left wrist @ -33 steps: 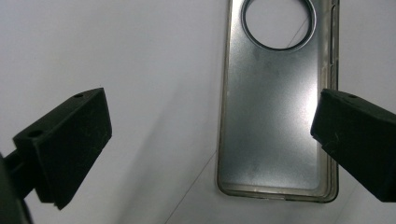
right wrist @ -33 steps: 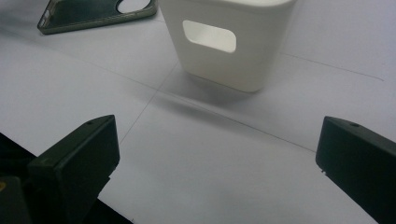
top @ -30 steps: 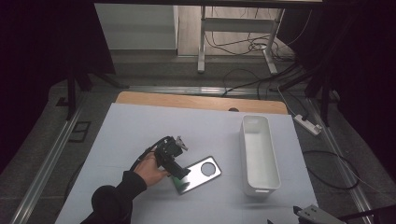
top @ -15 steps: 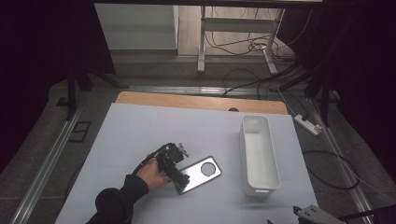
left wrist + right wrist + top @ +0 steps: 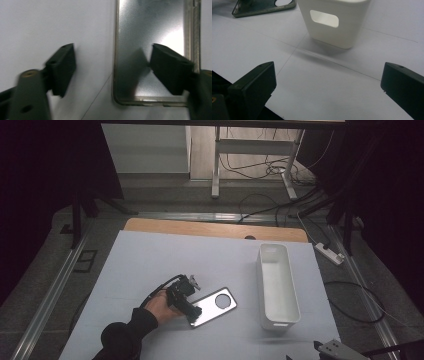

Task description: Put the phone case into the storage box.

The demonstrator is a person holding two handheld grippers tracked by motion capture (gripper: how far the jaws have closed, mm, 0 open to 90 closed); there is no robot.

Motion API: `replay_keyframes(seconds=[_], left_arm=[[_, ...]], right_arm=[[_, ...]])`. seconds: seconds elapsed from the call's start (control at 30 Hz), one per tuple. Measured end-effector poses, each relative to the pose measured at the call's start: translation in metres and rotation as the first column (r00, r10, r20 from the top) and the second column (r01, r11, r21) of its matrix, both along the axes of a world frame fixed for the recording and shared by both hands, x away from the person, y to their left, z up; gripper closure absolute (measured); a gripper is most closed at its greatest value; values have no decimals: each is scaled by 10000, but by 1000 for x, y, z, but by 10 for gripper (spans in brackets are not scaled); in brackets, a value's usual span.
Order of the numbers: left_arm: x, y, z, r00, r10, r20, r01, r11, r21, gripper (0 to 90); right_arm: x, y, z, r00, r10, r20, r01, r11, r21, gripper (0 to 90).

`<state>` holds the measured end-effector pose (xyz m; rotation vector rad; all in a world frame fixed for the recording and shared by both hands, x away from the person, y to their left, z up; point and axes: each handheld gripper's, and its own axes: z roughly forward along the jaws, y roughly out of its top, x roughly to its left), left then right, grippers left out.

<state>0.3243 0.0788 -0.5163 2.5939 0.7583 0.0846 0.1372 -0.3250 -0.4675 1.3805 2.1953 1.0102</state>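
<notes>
A shiny metal plate (image 5: 217, 306) with a round hole lies flat on the white table sheet, left of a white oblong bin (image 5: 277, 285). A hand holds my left gripper (image 5: 192, 312) pointing down over the plate's near-left end. In the left gripper view its jaws (image 5: 112, 60) straddle the plate's (image 5: 150, 32) long edge, one pad over paper and the other over the metal. They have just been closing and do not press on it. My right gripper (image 5: 328, 82) stands wide open above bare sheet, facing the bin's (image 5: 332, 27) handle end and the plate (image 5: 257, 8).
The grey top of the right gripper (image 5: 334, 351) pokes in at the bottom right corner. A wooden strip (image 5: 215, 228) borders the table's far edge. A power strip (image 5: 329, 253) and cables lie on the floor to the right.
The left hand has shifted slightly toward the near end of the plate, and its gripper has settled lower over it. The right gripper and the bin stayed put.
</notes>
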Motion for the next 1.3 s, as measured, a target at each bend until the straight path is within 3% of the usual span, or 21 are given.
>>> replay_keyframes(seconds=[0.2,0.3,0.4,0.5,0.7,0.87,1.03,1.1,1.3], left_arm=[[1,3,3,9994,-189,-274,180,9994,-307,618],[2,4,3,9985,-263,-483,239,9985,-496,727],[3,7,3,9995,-116,-295,102,9989,-461,873],[3,8,3,9995,-50,-298,33,9985,-548,884],[0,5,4,10000,-22,-38,20,9995,-317,893],[-3,8,2,9997,51,225,-39,9984,-565,895],[-10,18,-1,9980,558,283,-515,9895,-1349,894],[-11,21,-1,9979,577,277,-532,9883,-1431,894],[-22,35,6,9931,961,670,-792,9721,-2209,894]], right_arm=[[0,1,0,10000,14,-25,-14,10000,-5,0],[0,1,0,10000,23,-31,-23,10000,-6,0],[0,1,0,10000,41,-39,-41,10000,-9,0],[0,1,0,10000,52,-17,-52,10000,-16,1],[0,1,0,10000,59,-32,-59,10000,-37,1],[0,1,0,10000,47,-44,-47,10000,-26,1],[0,1,0,10000,45,-35,-46,10000,-27,1],[0,1,0,10000,46,-37,-46,10000,-33,1],[0,1,0,10000,40,-62,-41,10000,-25,1]])
